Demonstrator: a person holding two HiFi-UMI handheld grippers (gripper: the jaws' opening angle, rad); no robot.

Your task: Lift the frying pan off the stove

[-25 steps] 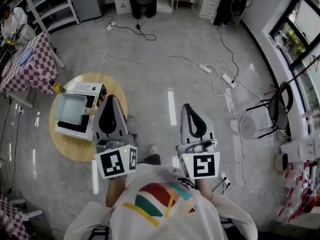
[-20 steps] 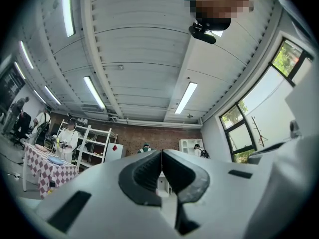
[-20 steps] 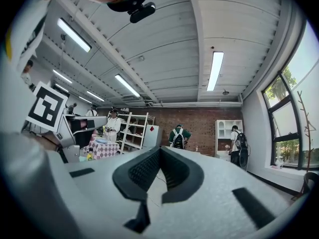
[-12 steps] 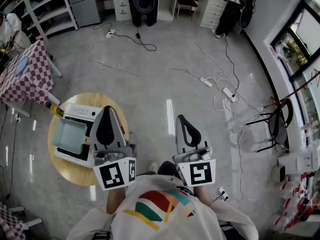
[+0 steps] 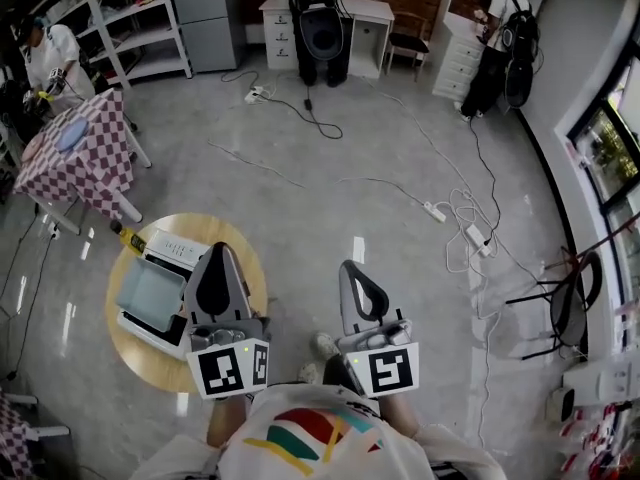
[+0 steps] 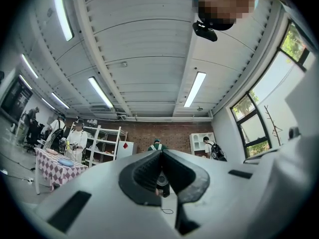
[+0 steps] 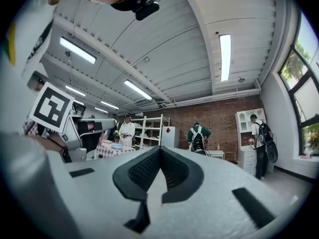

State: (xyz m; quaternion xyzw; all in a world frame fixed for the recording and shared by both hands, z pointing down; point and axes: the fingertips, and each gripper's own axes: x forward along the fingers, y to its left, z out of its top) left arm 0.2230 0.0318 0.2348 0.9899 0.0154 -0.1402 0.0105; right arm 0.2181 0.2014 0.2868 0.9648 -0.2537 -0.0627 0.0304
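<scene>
A pale blue square frying pan (image 5: 150,294) sits on a white stove (image 5: 172,252) on a round wooden table (image 5: 145,362) at the left of the head view. My left gripper (image 5: 218,252) is shut and empty, its tip over the stove's right edge, beside the pan and apart from it. Over the bare floor to the right, my right gripper (image 5: 351,268) is shut with nothing in it. In the left gripper view the jaws (image 6: 160,153) meet, and in the right gripper view the jaws (image 7: 160,149) meet too. Both gripper views face the far brick wall and ceiling; the pan is not in them.
A small yellow object (image 5: 128,238) lies at the table's far edge. A checkered-cloth table (image 5: 75,153) stands further left. Cables and power strips (image 5: 440,213) cross the floor. A black chair (image 5: 560,308) is at the right. People (image 5: 500,38) stand by the back furniture.
The head view has tilted up toward the back of the room, so the round table and both grippers sit lower in the picture. Both grippers stay shut and close to the body.
</scene>
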